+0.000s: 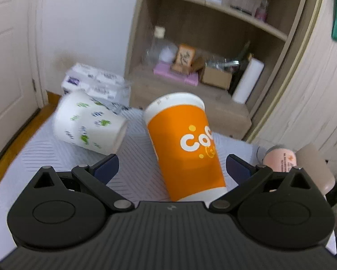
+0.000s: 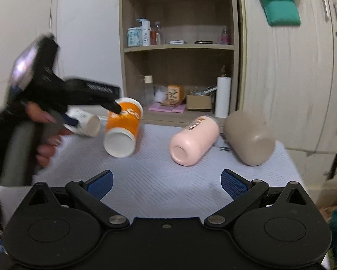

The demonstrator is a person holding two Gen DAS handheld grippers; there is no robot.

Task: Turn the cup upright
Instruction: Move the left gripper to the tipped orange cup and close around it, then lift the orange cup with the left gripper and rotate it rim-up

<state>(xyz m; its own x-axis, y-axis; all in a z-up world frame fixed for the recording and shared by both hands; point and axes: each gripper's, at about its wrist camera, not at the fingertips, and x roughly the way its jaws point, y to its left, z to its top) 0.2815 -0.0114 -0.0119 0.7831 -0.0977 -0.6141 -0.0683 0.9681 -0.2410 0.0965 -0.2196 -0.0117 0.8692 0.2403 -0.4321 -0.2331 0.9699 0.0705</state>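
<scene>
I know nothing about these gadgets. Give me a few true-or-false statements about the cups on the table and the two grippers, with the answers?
1. The orange cup stands upright on its base. False: it is tilted, its base facing the right wrist camera.
2. The pink cup lies on its side. True.
3. The right gripper is clamped on the beige cup. False: its jaws are open and hold nothing.
4. The left gripper has its jaws spread either side of the orange cup. True.
5. A white patterned cup lies tipped over beside the orange cup. True.

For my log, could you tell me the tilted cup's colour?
Orange cup with white lettering; left wrist view shows it best.
</scene>
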